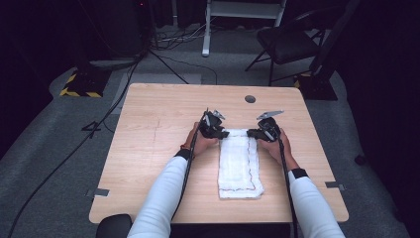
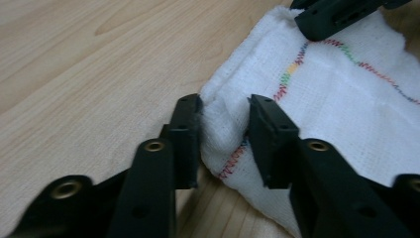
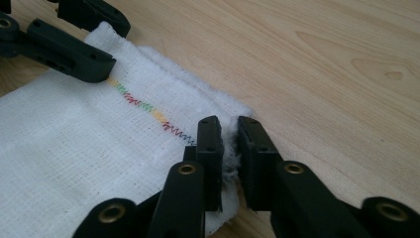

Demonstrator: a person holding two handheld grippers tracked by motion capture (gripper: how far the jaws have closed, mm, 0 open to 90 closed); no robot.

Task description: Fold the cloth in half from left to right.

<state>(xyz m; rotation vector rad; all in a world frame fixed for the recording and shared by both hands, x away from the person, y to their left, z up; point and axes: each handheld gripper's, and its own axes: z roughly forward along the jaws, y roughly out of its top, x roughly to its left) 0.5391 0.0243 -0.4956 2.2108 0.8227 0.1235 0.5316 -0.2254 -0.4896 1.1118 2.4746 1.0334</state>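
The table (image 1: 148, 148) carries one folded white towel (image 1: 240, 171), lying as a long strip just right of the middle, its long axis running from the person's edge away toward the far side. A line of coloured zigzag stitching (image 2: 292, 69) runs along its length.

Two hands meet it at its far, short end — one at each corner. The left gripper (image 1: 223, 133) has come in from the left at the far-left corner, and the right gripper (image 1: 252, 133) from the right at the far-right corner, so neither arm is nearer than the other; they stand opposite each other across the towel's width.

In the left gripper view the fingers (image 2: 185, 139) stand either side of a bunched fold of the corner. They look clamped on it, though a fair width of cloth sits between the pads and how firm the pinch is cannot be read for sure. In the right gripper view the fingers (image 3: 210, 158) are nearly together with only a thin, frayed edge of the towel pinched between them — a clear clamp.

With both far corners taken and the rest of the strip lying toward the person, the coming move probably turns on that axis: the end would be drawn along the towel's length.

Count: one towel, two grippers, one table.
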